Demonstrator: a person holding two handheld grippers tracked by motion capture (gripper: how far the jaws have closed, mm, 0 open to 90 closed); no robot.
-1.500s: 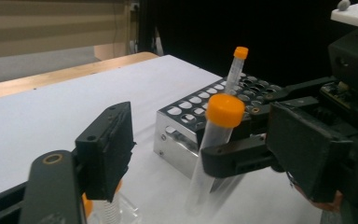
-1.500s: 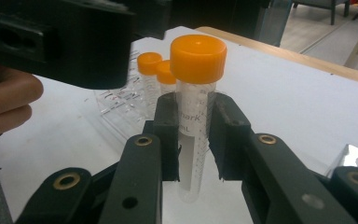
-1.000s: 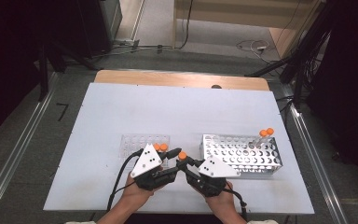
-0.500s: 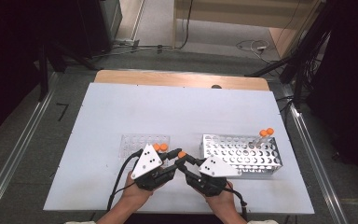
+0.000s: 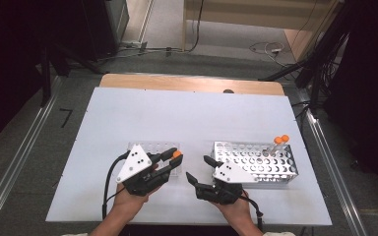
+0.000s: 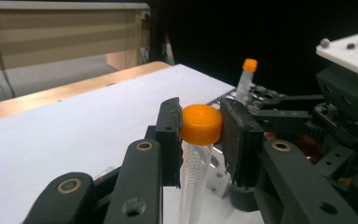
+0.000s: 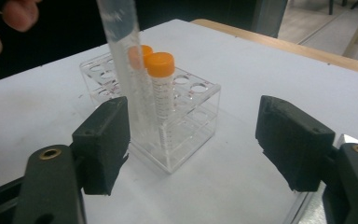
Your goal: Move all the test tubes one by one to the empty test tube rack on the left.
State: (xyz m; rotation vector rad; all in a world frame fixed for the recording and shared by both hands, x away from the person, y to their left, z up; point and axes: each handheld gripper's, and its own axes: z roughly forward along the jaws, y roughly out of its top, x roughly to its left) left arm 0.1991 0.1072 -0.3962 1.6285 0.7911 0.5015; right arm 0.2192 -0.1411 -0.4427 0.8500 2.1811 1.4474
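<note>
Left gripper holds an orange-capped tube by its cap, above the clear rack.

The tube [image 6: 193, 172] hangs from its orange cap [image 6: 200, 124], pinched between the fingers [image 6: 170, 135] of the left gripper [image 5: 173, 160], over the near end of the clear rack [image 7: 168, 121] on the white worktop [image 5: 187, 118]. That rack holds two more orange-capped tubes [image 7: 161, 88] upright in its holes. The right gripper [image 5: 200, 169], just beside it, has just been opening; its fingers [image 7: 102, 140] stand wide with nothing between them. To the right, a metal rack [image 5: 256, 162] holds two capped tubes [image 5: 279, 143] at its far corner.
</note>
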